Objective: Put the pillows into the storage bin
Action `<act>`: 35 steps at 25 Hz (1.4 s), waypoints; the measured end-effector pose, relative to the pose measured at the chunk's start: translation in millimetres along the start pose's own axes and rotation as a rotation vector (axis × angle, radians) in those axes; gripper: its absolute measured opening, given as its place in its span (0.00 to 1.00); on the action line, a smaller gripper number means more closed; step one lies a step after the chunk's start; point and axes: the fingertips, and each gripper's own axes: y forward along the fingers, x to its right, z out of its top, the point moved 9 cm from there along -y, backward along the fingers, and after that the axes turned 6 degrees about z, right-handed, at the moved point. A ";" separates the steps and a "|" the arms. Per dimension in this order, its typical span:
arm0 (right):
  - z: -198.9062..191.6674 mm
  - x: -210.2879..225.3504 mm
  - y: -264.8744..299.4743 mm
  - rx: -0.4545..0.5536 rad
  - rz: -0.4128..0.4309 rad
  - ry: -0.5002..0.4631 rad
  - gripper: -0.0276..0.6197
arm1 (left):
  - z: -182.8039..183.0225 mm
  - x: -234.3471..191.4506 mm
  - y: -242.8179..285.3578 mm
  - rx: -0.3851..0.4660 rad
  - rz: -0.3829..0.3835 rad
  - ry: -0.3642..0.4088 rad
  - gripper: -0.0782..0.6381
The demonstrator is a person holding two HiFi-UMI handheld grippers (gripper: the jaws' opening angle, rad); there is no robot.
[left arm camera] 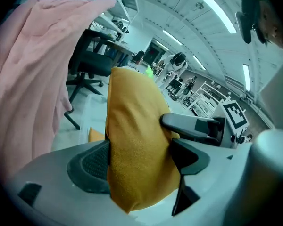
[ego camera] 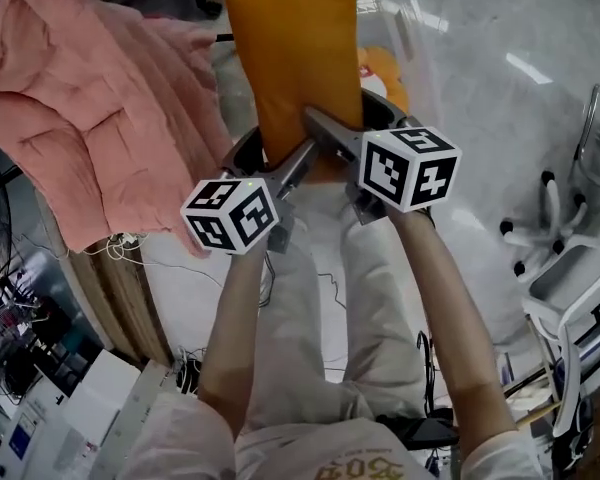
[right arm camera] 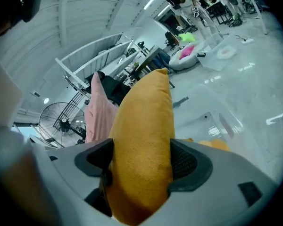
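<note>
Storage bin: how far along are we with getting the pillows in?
Done: one orange soft item, likely a pillow, already lies in the clear plastic storage bin. In hand: the mustard-yellow fabric pillow, clamped upright between the jaws of both the left gripper and the right gripper, seemingly over the bin. Left: lower it in and release. No other loose pillow shows; only a pink quilt lies beside.

The left forearm and right forearm are bare and reach forward side by side, nearly parallel. The left gripper and right gripper sit close together, the left nearer the body, with the marker cubes turned up toward the head. Each gripper's jaws are clamped on opposite faces of the same orange pillow, with the pads pressed into its fabric.
</note>
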 end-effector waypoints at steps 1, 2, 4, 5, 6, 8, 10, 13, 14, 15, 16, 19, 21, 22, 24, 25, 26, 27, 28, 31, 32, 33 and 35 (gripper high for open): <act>-3.4 9.4 0.3 -0.015 -0.005 0.012 0.63 | -5.6 0.1 8.0 -0.012 0.001 -0.010 0.69; -6.0 19.3 1.0 -0.026 -0.010 0.025 0.63 | -9.9 0.1 16.8 -0.024 0.001 -0.017 0.69; -9.1 39.5 4.1 -0.039 -0.025 0.049 0.63 | -15.4 -1.5 36.9 -0.051 -0.008 -0.026 0.69; -11.2 49.2 5.7 -0.048 -0.035 0.059 0.63 | -18.6 -2.7 46.7 -0.072 -0.015 -0.037 0.69; -14.0 58.5 6.9 -0.063 -0.046 0.069 0.63 | -22.6 -3.9 55.6 -0.096 -0.022 -0.050 0.69; -18.8 76.3 9.2 -0.094 -0.065 0.098 0.63 | -29.8 -5.4 72.3 -0.142 -0.031 -0.075 0.69; -20.3 93.0 10.8 -0.116 -0.084 0.125 0.63 | -34.9 -5.6 88.0 -0.176 -0.036 -0.091 0.69; -23.4 118.1 11.1 -0.129 -0.110 0.152 0.63 | -43.1 -5.1 111.2 -0.214 -0.044 -0.097 0.69; -25.9 127.2 11.1 -0.132 -0.116 0.162 0.63 | -46.8 -5.2 119.6 -0.226 -0.047 -0.099 0.69; -28.3 136.6 11.6 -0.136 -0.124 0.170 0.63 | -50.4 -5.6 128.6 -0.238 -0.049 -0.104 0.69; -30.6 146.3 12.7 -0.139 -0.132 0.178 0.63 | -53.7 -6.2 138.1 -0.249 -0.049 -0.110 0.69; -37.8 174.5 18.2 -0.151 -0.157 0.225 0.63 | -62.7 -8.7 164.3 -0.270 -0.045 -0.128 0.69; -42.9 191.3 21.5 -0.168 -0.172 0.270 0.63 | -69.5 -11.6 178.3 -0.283 -0.044 -0.148 0.69; -44.5 198.9 23.0 -0.178 -0.181 0.285 0.63 | -72.6 -12.9 185.2 -0.292 -0.045 -0.160 0.69; -45.9 212.1 25.8 -0.198 -0.200 0.289 0.63 | -77.8 -14.7 199.3 -0.315 -0.052 -0.179 0.69; -46.1 217.9 26.9 -0.205 -0.211 0.286 0.63 | -79.6 -15.1 206.1 -0.325 -0.055 -0.185 0.69; -46.5 223.7 27.7 -0.209 -0.221 0.286 0.63 | -81.1 -15.2 212.5 -0.333 -0.056 -0.187 0.69; -47.2 229.5 28.1 -0.212 -0.233 0.292 0.63 | -82.5 -15.1 218.2 -0.340 -0.058 -0.185 0.69; -48.5 235.4 28.3 -0.213 -0.247 0.306 0.64 | -83.9 -15.4 223.4 -0.347 -0.061 -0.179 0.69; -54.6 250.5 28.9 -0.217 -0.294 0.356 0.64 | -89.2 -19.7 237.1 -0.384 -0.070 -0.167 0.70; -57.2 254.2 29.3 -0.219 -0.310 0.366 0.64 | -91.5 -21.1 241.0 -0.404 -0.072 -0.166 0.70; -60.1 257.6 29.6 -0.224 -0.328 0.372 0.64 | -94.2 -22.0 244.6 -0.425 -0.072 -0.160 0.70; -66.6 264.1 30.2 -0.244 -0.379 0.368 0.62 | -99.4 -22.8 249.8 -0.458 -0.072 -0.132 0.72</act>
